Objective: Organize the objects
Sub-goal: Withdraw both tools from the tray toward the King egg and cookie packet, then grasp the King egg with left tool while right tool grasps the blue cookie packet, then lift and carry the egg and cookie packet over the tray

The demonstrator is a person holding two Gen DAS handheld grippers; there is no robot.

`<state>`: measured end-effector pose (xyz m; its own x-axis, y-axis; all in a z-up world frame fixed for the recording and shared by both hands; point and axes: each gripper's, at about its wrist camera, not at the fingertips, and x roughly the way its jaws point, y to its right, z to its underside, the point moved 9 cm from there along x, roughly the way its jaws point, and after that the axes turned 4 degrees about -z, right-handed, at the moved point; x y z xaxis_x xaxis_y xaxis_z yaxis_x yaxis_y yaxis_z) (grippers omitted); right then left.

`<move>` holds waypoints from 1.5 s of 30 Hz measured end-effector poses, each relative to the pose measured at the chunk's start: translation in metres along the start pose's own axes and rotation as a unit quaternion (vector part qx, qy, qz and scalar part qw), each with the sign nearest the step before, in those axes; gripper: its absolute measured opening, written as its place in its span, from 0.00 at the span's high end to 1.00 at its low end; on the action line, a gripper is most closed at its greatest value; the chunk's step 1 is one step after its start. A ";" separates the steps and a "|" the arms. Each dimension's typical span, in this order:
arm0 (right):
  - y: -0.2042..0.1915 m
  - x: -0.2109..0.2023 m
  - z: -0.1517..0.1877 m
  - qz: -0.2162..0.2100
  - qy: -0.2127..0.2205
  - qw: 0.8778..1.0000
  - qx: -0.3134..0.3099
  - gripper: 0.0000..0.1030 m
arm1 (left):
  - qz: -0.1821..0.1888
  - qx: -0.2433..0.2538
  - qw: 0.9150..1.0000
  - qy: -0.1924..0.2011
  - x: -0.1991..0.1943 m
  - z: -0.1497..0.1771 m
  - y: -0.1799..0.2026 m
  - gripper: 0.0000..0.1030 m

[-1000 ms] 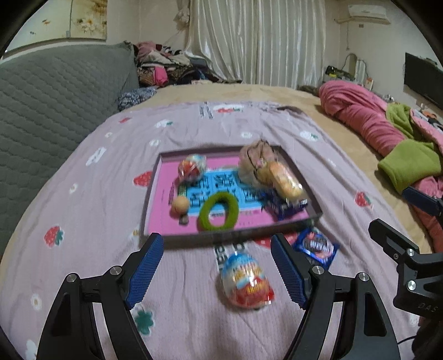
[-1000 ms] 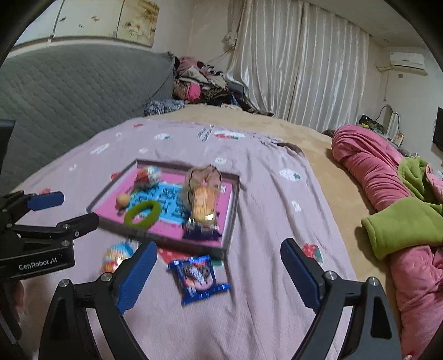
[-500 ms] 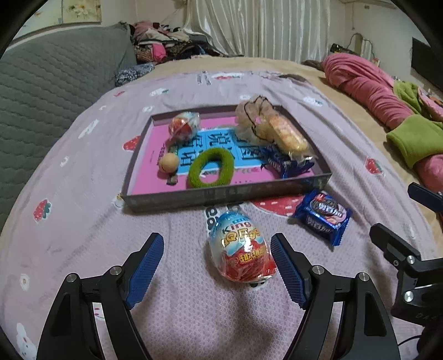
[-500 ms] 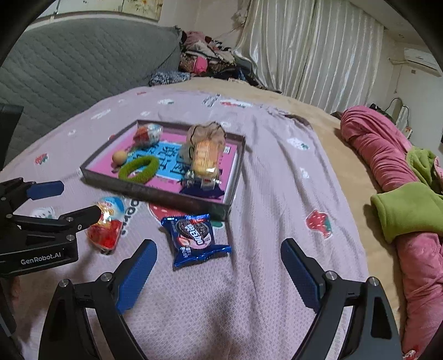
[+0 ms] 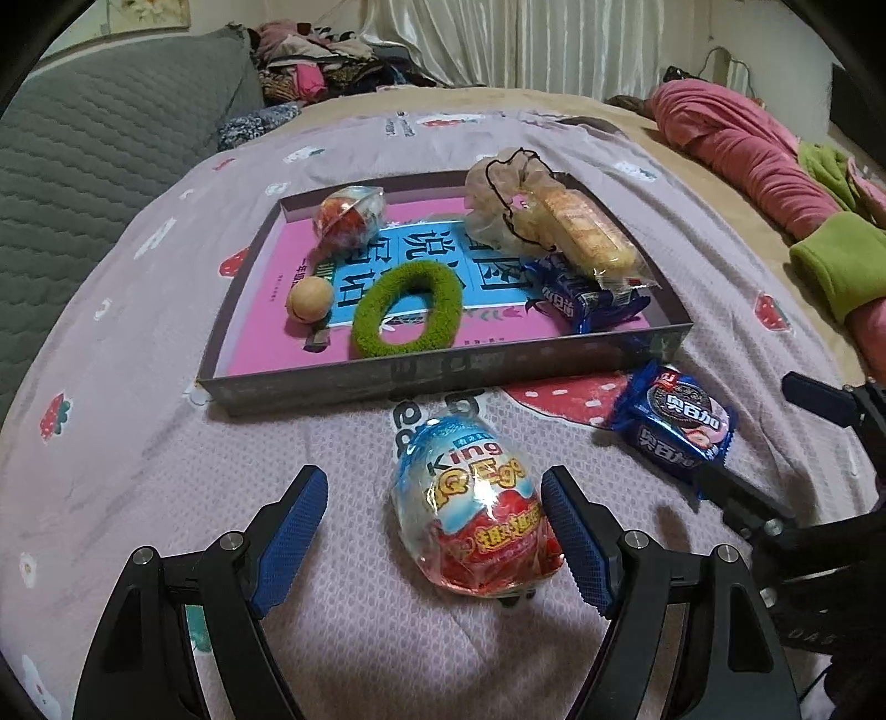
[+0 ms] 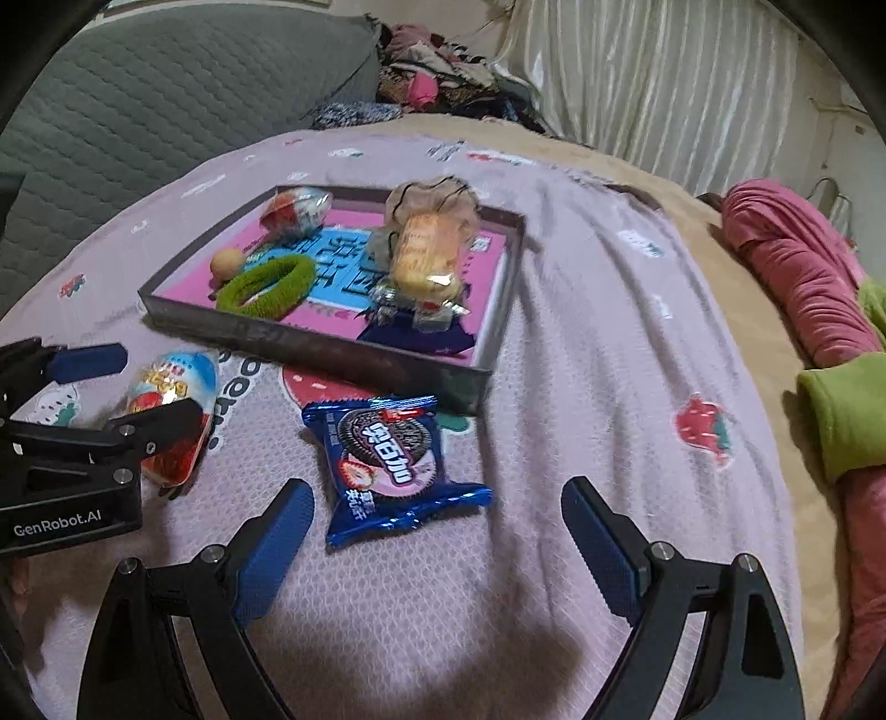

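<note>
A wrapped toy egg [image 5: 473, 512] lies on the lilac bedspread in front of a shallow grey tray [image 5: 443, 376]. My left gripper [image 5: 432, 534] is open, its fingers either side of the egg, the right pad very close to it. A blue Oreo packet [image 6: 390, 457] lies right of the egg. My right gripper [image 6: 437, 545] is open just before the packet. The egg [image 6: 174, 407] and left gripper show in the right wrist view. The tray [image 6: 310, 343] holds a green hair ring [image 5: 407, 315], a small ball [image 5: 310, 299], another wrapped egg [image 5: 351, 213], a cake bar [image 5: 590, 235] and a blue packet [image 5: 581, 302].
A grey quilted headboard [image 5: 99, 144] rises at the left. A pink blanket [image 6: 792, 271] and a green garment [image 6: 847, 410] lie at the right. Clothes are piled at the far end by the curtains [image 5: 554, 44].
Both grippers have moved forward and down. The egg now lies between my left fingers, and the Oreo packet sits just ahead of my right fingers. Both stay open.
</note>
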<state>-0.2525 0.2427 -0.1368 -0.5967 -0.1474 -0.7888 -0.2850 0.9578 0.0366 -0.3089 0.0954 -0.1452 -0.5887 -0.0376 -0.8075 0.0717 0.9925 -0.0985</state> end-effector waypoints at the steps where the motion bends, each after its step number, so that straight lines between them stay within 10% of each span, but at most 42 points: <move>1: -0.001 0.004 0.000 0.001 -0.004 1.000 -0.001 0.12 | 0.000 0.002 1.000 -0.001 0.002 -0.001 0.001 0.22; 12: -0.007 0.032 -0.005 0.017 -0.016 0.999 -0.035 0.14 | -0.017 0.006 0.999 -0.027 0.028 0.003 0.001 0.22; 23: -0.018 0.040 -0.009 -0.019 -0.019 1.000 -0.017 0.48 | -0.003 0.002 0.999 -0.036 0.037 0.004 -0.002 0.35; 45: -0.034 -0.043 -0.034 -0.028 0.046 0.999 0.009 0.49 | 0.000 0.004 1.000 0.028 -0.039 -0.017 -0.016 0.45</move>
<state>-0.2428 0.2079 -0.0827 -0.6464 -0.2220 -0.7300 -0.3065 0.9517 -0.0180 -0.3004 0.0829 -0.1025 -0.6324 -0.0312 -0.7740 0.0778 0.9916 -0.1035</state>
